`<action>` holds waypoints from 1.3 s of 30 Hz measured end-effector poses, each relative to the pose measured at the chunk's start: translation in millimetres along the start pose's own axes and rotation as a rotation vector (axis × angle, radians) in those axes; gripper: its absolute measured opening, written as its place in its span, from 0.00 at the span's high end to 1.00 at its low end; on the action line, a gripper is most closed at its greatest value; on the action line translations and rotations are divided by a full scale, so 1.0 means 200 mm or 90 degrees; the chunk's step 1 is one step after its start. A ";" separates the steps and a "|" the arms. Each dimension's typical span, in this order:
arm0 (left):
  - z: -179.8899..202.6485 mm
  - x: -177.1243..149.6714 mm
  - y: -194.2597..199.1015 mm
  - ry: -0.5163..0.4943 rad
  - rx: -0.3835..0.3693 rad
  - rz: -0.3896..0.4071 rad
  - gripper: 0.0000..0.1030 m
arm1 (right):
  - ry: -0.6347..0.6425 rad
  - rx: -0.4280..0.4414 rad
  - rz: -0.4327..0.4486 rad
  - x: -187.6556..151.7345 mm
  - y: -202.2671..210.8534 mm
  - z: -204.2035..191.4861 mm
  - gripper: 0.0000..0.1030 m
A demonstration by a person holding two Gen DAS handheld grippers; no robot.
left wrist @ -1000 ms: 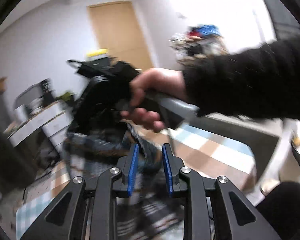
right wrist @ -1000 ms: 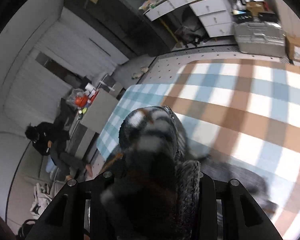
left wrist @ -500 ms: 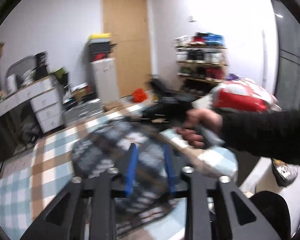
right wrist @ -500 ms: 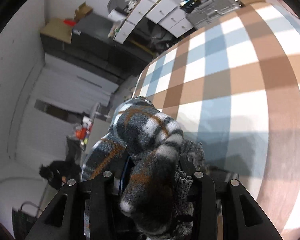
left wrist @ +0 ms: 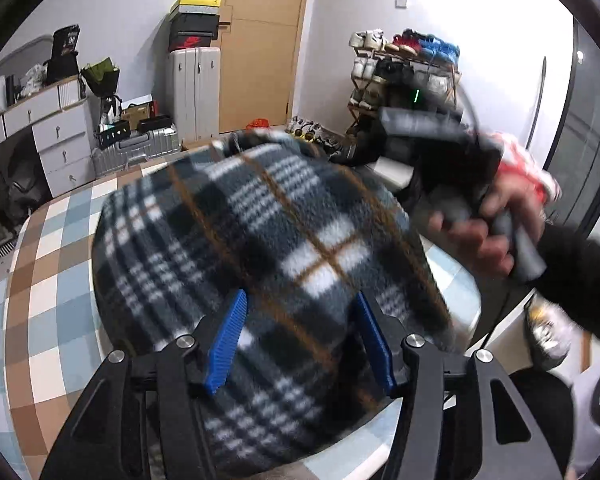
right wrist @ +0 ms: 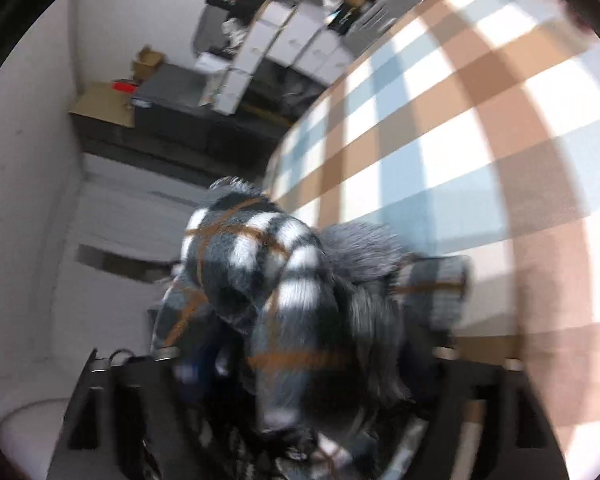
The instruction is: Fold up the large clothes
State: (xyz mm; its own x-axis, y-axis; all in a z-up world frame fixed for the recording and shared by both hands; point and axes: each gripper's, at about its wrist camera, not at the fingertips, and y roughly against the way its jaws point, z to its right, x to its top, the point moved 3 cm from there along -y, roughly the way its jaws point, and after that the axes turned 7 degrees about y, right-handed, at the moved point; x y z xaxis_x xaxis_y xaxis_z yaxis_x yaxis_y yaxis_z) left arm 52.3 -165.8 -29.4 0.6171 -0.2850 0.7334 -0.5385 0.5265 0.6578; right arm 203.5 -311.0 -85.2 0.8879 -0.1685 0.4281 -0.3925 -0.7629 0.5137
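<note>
A dark plaid fleece garment (left wrist: 260, 220) lies in a rounded heap on the checked tablecloth (left wrist: 48, 280). My left gripper (left wrist: 300, 300) sits at its near edge, and its jaws are opening with the fleece filling the gap between the blue pads (left wrist: 226, 340). A hand (left wrist: 480, 232) holds the right gripper at the heap's right side, blurred, fingertips hidden. In the right wrist view the garment (right wrist: 260, 256) is bunched between the fingers of my right gripper (right wrist: 308, 344). Those jaws are opening too, and the picture is smeared.
The table's left edge (right wrist: 276, 160) curves close beside the right gripper. Beyond the table stand white drawers (left wrist: 56, 136), a silver case (left wrist: 140, 148), an upright suitcase (left wrist: 194, 88), a wooden door (left wrist: 260, 40) and a shoe rack (left wrist: 404, 68). A red-and-white bag (left wrist: 528, 172) lies behind the hand.
The garment has come down from the air onto the table. Both grippers' fingers have spread apart, and the hand with the right gripper has swung to the right.
</note>
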 end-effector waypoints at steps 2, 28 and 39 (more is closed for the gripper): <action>0.02 -0.01 0.00 0.002 -0.003 0.016 0.51 | 0.026 -0.042 0.032 0.05 0.10 -0.04 0.15; -0.12 -0.16 0.11 0.025 0.029 0.065 0.49 | 0.206 0.000 -0.008 0.20 0.02 -0.90 0.06; -0.17 -0.19 0.12 0.067 0.021 0.057 0.25 | 0.126 -0.191 -0.194 0.25 -0.29 -0.59 0.27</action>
State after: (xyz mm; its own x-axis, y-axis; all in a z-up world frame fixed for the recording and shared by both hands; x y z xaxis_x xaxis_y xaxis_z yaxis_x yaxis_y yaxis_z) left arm 35.2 -114.5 -47.2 0.6217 -0.1524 0.7683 -0.6115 0.5184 0.5977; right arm 241.9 -202.6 -5.7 0.9222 0.1797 0.3423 -0.1985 -0.5396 0.8182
